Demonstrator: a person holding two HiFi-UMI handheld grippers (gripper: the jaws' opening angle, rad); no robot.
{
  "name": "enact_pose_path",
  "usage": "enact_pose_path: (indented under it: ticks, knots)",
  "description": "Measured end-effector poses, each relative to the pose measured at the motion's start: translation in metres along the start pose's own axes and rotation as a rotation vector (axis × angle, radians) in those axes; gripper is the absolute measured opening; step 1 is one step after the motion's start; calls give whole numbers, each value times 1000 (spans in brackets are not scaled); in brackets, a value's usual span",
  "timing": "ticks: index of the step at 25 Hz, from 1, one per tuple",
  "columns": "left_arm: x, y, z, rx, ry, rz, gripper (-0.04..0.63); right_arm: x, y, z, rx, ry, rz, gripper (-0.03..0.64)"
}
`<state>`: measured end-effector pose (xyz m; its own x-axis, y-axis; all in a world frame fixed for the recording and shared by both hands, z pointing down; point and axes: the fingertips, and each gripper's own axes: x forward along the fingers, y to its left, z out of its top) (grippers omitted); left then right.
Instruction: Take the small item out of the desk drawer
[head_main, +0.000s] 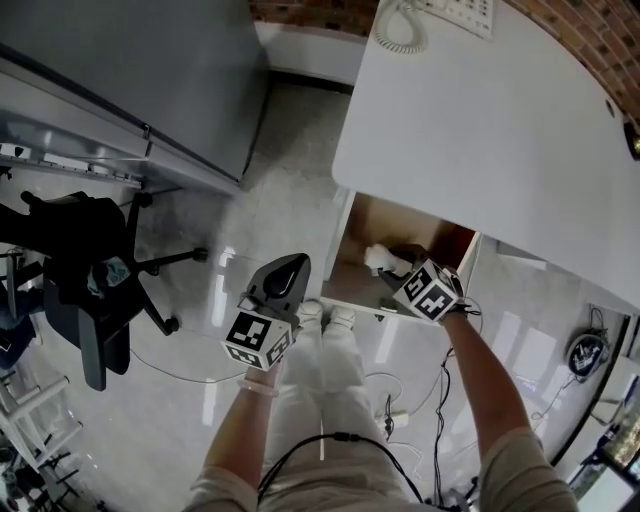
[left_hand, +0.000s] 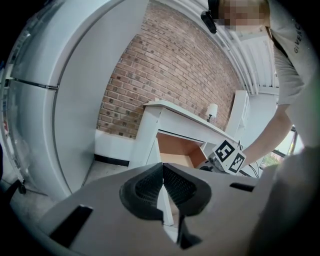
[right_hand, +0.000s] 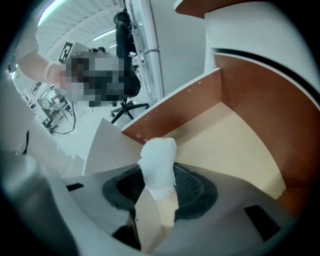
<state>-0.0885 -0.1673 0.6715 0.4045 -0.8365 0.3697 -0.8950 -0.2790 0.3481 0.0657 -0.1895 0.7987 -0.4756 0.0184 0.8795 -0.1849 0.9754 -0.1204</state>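
The grey right gripper (right_hand: 160, 192) with black ribbed pads has its jaws clamped on the small white fluffy item (right_hand: 159, 162), which sits over the pale floor of the open brown wooden desk drawer (right_hand: 240, 100), pulled out from the white desk (head_main: 480, 120). To do this step well, the squeeze should probably hold steady while the item rises straight up, clearing the drawer's front edge before it is drawn back. The left gripper (head_main: 287, 272) hangs outside the drawer, jaws together on nothing, and is best kept clear.

Open drawer (head_main: 356, 250), desktop (head_main: 480, 130) above rear
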Motion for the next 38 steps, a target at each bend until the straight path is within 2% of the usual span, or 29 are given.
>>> enact_pose_path:
  ticks: [10,26,38]
  knots:
    - [-7,-7,21,19,2,-36,5,-48,9,18,180,-116,-68,172]
    - [-14,-27,74,75,-26,-118,5,-130,17,55,341,-290,-217,172]
    - [-27,-43,115,126,-43,-135,5,-186,17,65,506,-433,-291,172]
